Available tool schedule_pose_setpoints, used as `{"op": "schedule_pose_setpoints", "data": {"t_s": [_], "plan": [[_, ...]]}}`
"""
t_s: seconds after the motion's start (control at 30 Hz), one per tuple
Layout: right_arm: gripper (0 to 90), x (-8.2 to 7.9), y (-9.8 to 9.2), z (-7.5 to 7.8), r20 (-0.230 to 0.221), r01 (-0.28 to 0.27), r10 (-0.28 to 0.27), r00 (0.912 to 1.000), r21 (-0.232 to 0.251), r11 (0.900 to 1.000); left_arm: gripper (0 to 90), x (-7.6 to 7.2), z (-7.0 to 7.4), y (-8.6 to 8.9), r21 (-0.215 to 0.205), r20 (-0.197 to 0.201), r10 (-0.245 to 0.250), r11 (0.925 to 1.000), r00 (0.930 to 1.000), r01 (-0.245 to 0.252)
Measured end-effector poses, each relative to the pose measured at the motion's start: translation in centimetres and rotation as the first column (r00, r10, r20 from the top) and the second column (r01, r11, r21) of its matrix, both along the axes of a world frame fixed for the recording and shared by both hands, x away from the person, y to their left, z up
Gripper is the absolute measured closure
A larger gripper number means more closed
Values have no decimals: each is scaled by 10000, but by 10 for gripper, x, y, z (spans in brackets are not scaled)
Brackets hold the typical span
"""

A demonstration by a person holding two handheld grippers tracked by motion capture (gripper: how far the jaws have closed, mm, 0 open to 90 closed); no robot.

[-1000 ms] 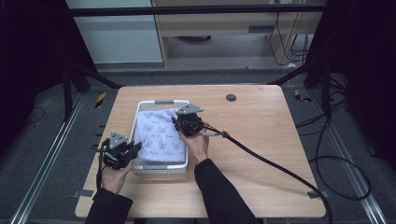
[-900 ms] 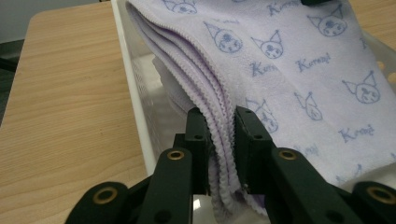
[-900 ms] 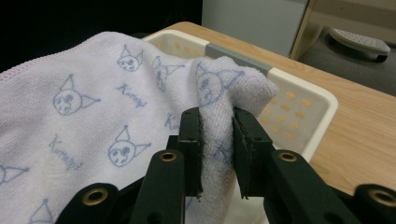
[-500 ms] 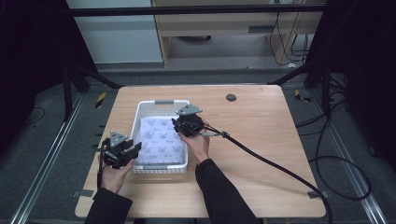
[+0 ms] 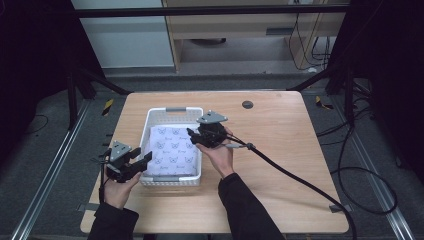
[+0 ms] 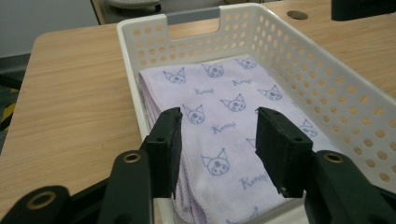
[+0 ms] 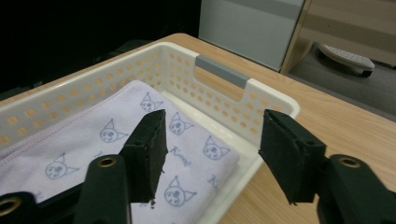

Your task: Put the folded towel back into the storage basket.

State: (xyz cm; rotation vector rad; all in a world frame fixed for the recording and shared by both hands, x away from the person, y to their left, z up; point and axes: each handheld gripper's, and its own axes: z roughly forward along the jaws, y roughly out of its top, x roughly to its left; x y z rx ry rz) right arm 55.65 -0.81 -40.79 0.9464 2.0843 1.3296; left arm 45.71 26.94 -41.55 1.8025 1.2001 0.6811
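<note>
With the folded towel [image 5: 172,152] lying flat in the basket [image 5: 175,111] near the counter's [image 5: 280,150] left edge | left gripper [image 5: 142,162] and right gripper [image 5: 192,134]: jaws just opened, nothing between them | likely released so the towel settles.

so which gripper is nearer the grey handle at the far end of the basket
Right. The right gripper is over the far right rim, near the grey handle; the left gripper is at the near left corner.
</note>
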Motion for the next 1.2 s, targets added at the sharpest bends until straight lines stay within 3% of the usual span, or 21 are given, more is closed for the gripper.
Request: {"op": "schedule_pose_setpoints", "data": {"t_s": [0.3, 0.47, 0.67, 0.9, 1.2], "plan": [[259, -18, -41, 13, -55, 201, -199, 9998, 510, 9985, 418, -4, 2, 1, -20, 103, -243, 9997, 9997, 243], [209, -28, -65, 14, -148, 350, -343, 9993, 486, 9982, 391, -6, 3, 7, -298, 106, -329, 9990, 9994, 332], [167, -43, -95, 8, -310, 545, -532, 9981, 423, 9976, 367, -7, 2, 12, -190, 163, -365, 9991, 9992, 368], [151, -60, -134, -2, -491, 858, -823, 9954, 738, 9936, 347, -7, 1, 16, -49, 159, -282, 9996, 9995, 282], [128, -81, -187, -18, -898, 1503, -1411, 9859, 1056, 9830, 341, -8, -1, 22, -85, 254, -150, 9998, 9996, 152]]}}
